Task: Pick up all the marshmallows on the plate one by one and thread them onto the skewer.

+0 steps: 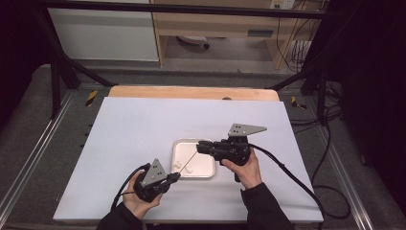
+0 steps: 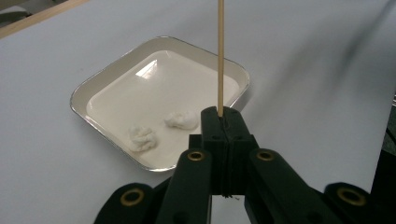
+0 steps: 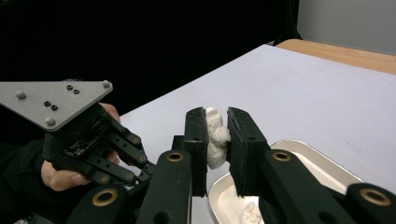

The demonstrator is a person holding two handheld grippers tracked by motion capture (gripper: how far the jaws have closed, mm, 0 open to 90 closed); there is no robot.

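A thin wooden skewer (image 2: 219,56) stands clamped in my left gripper (image 2: 223,122), whose jaws are shut on its lower end. In the high view the skewer (image 1: 189,158) slants up from the left gripper (image 1: 175,176) over the tray toward the right gripper (image 1: 200,146). My right gripper (image 3: 216,127) is shut on a white marshmallow (image 3: 215,135), squeezed between its pads above the tray's edge. Two more marshmallows (image 2: 142,138) (image 2: 182,120) lie in the square white metal tray (image 2: 107,74). The skewer's tip is hidden near the right jaws.
The tray (image 1: 208,173) sits on a white sheet covering the table (image 1: 134,124), with a wooden strip (image 1: 191,92) along the far edge. Black cables (image 1: 287,172) trail from both grippers. Frame bars and a shelf stand beyond the table.
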